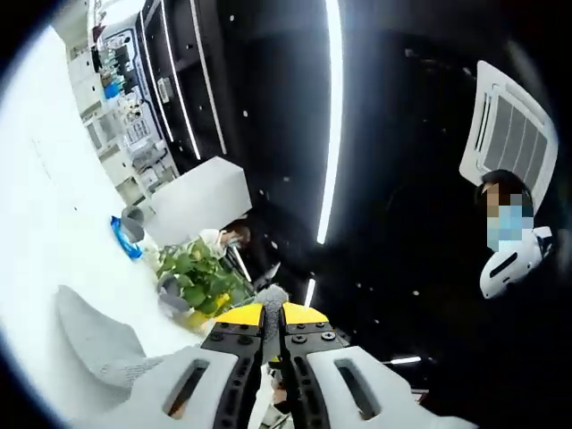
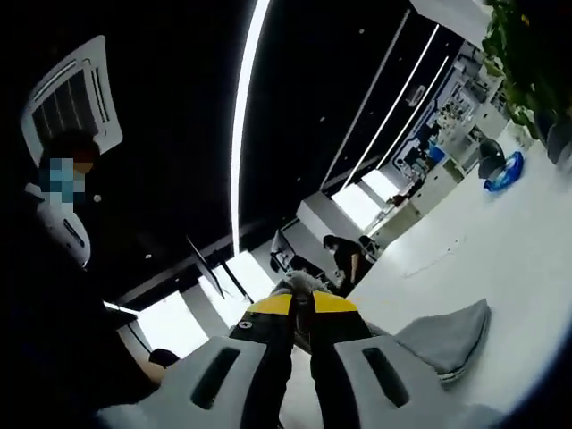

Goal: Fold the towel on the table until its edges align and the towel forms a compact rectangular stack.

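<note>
While both cameras tilt steeply toward the dark ceiling, we see each set of tongs closed narrowly on grey cloth. Seen from the left gripper view, the left gripper (image 1: 273, 313) has its yellow-tipped jaws drawn nearly together, and a small fold of the grey towel (image 1: 98, 344) rises between the tips; the rest of the towel lies slack on the white table (image 1: 54, 223), off to the left of the jaws. Beyond the left tongs, a leafy potted plant (image 1: 201, 281) stands on the table, with a blue object (image 1: 125, 237) farther along the surface. Seen from the right gripper view, the right gripper (image 2: 302, 304) likewise pinches a bunched edge of the towel (image 2: 447, 340), whose free portion spreads on the table (image 2: 483, 259) to the right of the jaws. Long light strips (image 2: 243, 107) cross the ceiling above both tongs, and a person (image 2: 347, 259) sits beyond the right jaw tips.
</note>
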### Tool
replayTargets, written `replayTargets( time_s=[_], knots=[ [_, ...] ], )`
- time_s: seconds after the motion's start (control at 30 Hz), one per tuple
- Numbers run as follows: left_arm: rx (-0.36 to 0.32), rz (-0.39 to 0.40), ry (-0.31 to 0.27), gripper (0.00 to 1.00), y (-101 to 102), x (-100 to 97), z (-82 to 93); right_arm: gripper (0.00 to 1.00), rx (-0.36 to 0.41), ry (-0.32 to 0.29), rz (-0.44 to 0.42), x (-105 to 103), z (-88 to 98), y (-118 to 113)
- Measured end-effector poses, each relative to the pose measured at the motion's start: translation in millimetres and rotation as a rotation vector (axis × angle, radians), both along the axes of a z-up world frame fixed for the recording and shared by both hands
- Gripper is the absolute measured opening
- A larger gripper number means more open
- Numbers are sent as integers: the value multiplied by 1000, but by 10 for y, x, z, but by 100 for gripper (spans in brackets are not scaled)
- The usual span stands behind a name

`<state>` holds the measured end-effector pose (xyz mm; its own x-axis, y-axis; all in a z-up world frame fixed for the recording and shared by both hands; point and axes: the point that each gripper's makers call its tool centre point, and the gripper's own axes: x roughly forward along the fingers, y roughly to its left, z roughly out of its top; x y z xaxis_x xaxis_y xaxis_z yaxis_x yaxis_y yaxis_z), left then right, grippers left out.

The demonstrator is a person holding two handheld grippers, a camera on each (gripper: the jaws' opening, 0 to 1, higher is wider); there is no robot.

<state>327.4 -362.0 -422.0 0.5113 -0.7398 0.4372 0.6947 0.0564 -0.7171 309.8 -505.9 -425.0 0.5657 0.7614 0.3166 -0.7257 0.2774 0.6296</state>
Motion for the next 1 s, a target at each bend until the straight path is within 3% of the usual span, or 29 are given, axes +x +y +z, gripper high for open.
replayTargets(
  time_s=[0.23, 0.43, 0.6, 0.8, 1.0],
  knots=[
    [-47, -48, -14, 5, -33, -68, 87, 2, 58, -21, 12, -38, 103, -29],
    [-110, -90, -37, 5, -24, -151, 208, 2, 149, -52, 84, -155, 271, -2],
    [-127, -103, -36, 5, -26, -182, 240, 2, 157, -44, 89, -161, 270, 5],
    [-41, -53, 50, 5, -36, -49, -7, 2, 91, 47, 25, -23, 32, -27],
    [77, 44, 141, 5, 31, 120, -332, 2, -42, 129, -17, 85, -281, 6]
  ],
)
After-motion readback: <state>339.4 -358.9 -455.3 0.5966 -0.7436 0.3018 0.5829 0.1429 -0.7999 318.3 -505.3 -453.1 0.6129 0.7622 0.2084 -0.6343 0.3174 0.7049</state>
